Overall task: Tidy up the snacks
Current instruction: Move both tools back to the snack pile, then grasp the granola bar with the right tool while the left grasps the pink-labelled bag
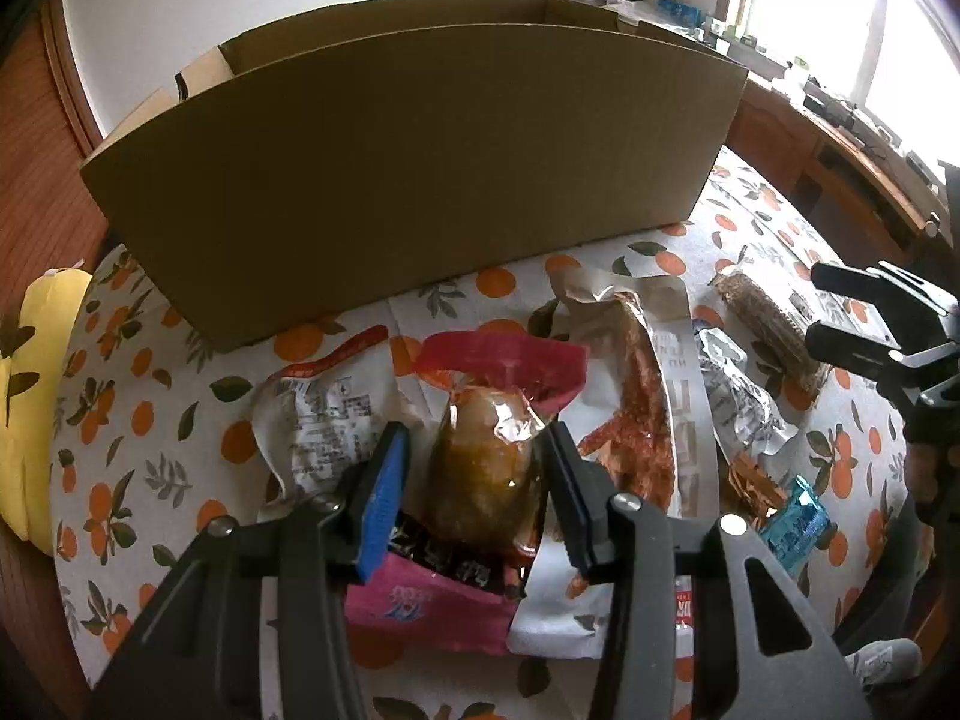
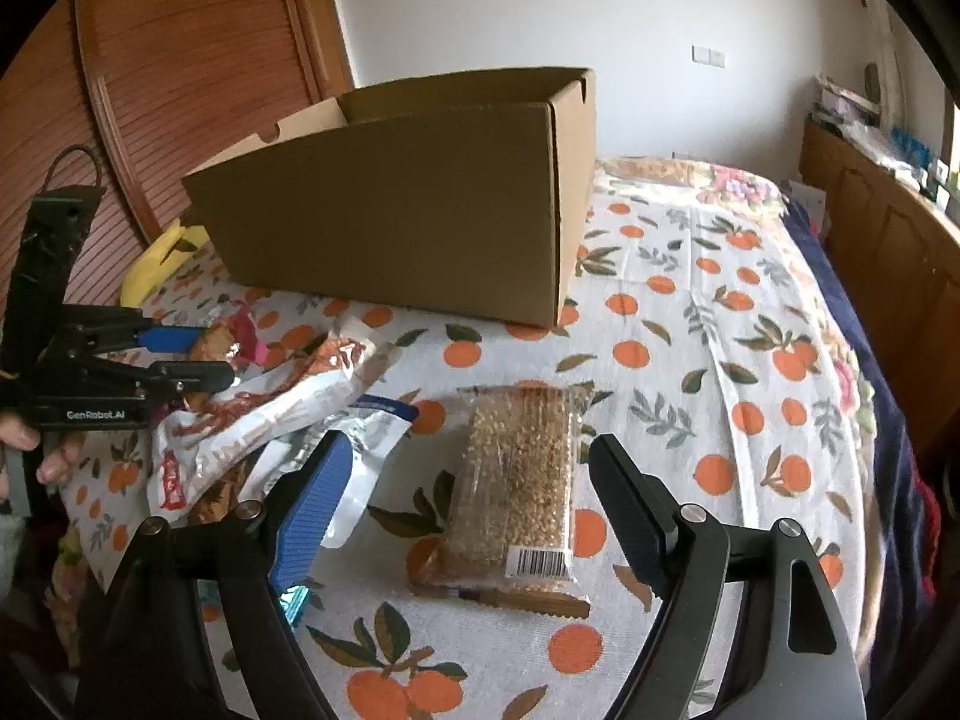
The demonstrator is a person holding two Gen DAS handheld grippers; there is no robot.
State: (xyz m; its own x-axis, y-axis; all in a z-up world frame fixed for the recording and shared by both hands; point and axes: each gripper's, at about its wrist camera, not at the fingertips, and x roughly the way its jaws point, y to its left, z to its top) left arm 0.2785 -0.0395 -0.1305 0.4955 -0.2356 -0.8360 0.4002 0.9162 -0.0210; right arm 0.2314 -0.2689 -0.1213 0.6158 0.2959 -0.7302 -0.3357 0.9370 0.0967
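An open cardboard box [image 1: 420, 168] [image 2: 390, 228] stands at the back of the orange-print cloth [image 2: 690, 360]. In front of it lies a pile of snack packets. My left gripper [image 1: 477, 432] [image 2: 216, 354] is down over the pile, its jaws open on either side of a brown egg-shaped snack [image 1: 480, 474] in a clear and red wrapper; I see no firm press from the pads. My right gripper [image 2: 469, 444] [image 1: 816, 305] stands wide open just above a clear-wrapped grain bar [image 2: 516, 480] [image 1: 768, 318], which lies flat on the cloth between its fingers.
Around the egg snack lie a white printed packet [image 1: 318, 420], a packet of red strips [image 1: 642, 408], a silver pouch [image 1: 738, 396], a pink packet [image 1: 420, 606] and a small teal packet [image 1: 795, 528]. A yellow soft object [image 1: 30, 390] sits at the left edge. Wooden cabinets [image 2: 888, 252] stand to the right.
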